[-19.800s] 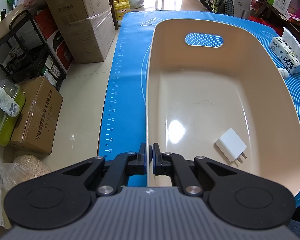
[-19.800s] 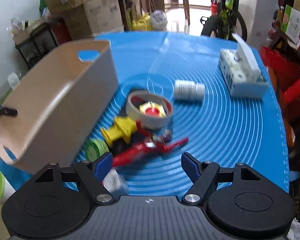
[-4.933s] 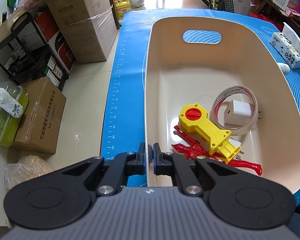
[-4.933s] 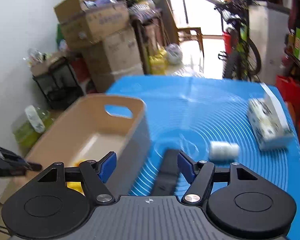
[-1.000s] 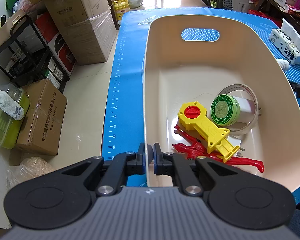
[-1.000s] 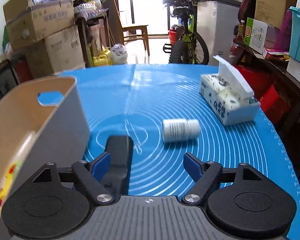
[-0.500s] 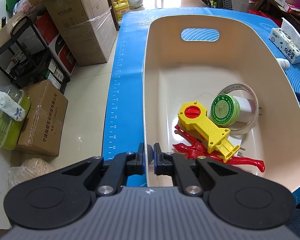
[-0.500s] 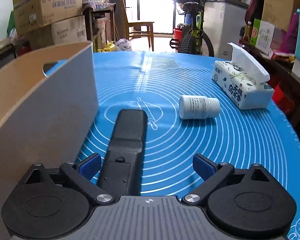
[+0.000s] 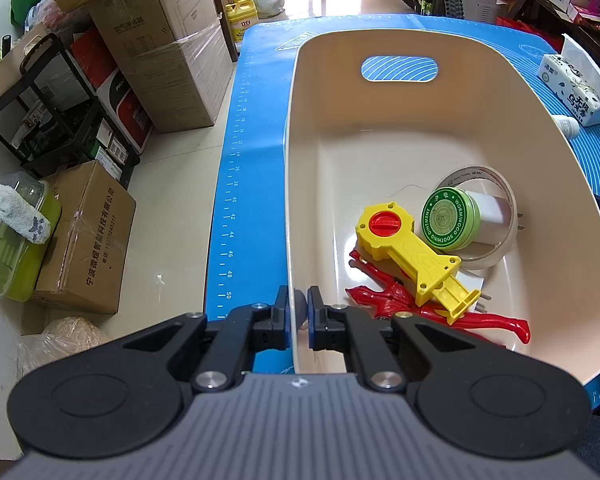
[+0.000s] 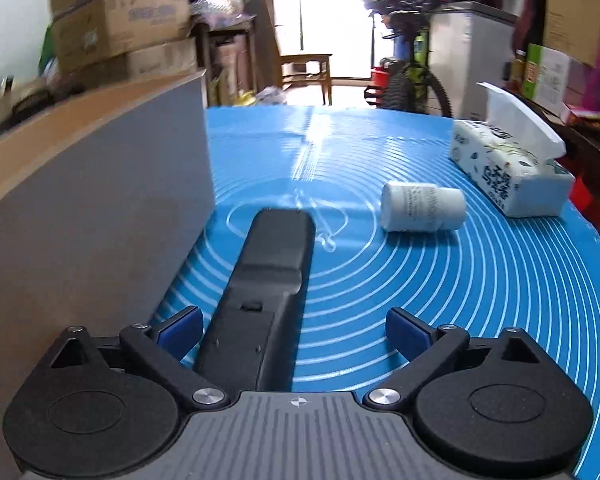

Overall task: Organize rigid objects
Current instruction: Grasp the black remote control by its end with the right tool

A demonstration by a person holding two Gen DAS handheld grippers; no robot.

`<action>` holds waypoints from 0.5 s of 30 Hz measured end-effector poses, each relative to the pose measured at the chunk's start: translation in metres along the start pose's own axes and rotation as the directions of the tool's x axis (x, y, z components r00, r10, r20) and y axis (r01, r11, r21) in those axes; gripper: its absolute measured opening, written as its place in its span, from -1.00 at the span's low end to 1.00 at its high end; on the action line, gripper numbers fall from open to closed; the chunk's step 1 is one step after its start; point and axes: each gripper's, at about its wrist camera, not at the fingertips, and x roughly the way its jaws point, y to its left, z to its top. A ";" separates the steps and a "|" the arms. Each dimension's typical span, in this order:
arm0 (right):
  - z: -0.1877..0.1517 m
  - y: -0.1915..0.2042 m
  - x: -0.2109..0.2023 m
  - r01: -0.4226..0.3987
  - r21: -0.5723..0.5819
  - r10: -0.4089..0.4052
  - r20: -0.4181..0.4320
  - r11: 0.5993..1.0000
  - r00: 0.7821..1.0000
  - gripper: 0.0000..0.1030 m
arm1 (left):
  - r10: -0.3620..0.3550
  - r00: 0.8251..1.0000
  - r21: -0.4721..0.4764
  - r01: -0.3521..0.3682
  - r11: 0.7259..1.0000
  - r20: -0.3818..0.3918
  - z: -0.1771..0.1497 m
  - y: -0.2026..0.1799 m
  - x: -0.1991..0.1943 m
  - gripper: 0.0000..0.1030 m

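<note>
My left gripper (image 9: 298,312) is shut on the near rim of the beige bin (image 9: 400,132). Inside the bin lie a yellow toy (image 9: 412,252), a red figure (image 9: 476,318), a green round tin (image 9: 450,218) and a tape roll (image 9: 496,252). In the right wrist view the bin's grey outer wall (image 10: 100,216) rises at the left. A black remote (image 10: 260,296) lies face down on the blue mat (image 10: 480,288), its near end between the jaws of my open right gripper (image 10: 294,330), closer to the left pad; neither pad touches it. A white pill bottle (image 10: 422,208) lies on its side further back.
A tissue pack (image 10: 508,172) sits at the mat's far right. Cardboard boxes (image 9: 160,52), a black rack (image 9: 44,104) and a green container (image 9: 12,240) stand on the floor left of the table. A bicycle (image 10: 412,76) stands beyond the table's far end.
My right gripper has sunk toward the mat and opened wider, so the remote's near end now lies between its jaws. The left gripper and the bin have not moved.
</note>
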 end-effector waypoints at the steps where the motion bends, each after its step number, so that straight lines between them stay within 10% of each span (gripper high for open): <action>1: 0.000 0.001 0.000 0.002 -0.015 -0.002 0.010 1.000 1.000 0.90 | 0.000 1.000 0.000 0.000 1.000 0.000 0.000 0.000 0.000 -0.81; 10: 0.006 -0.003 0.012 -0.009 0.003 0.009 0.024 1.000 1.000 0.90 | 0.008 1.000 0.009 -0.008 1.000 -0.003 0.000 -0.001 0.000 -0.81; 15: 0.005 0.006 0.007 -0.047 -0.026 0.048 0.049 0.999 0.998 0.32 | 0.008 1.000 0.006 -0.008 1.000 -0.003 0.000 -0.001 0.000 -0.81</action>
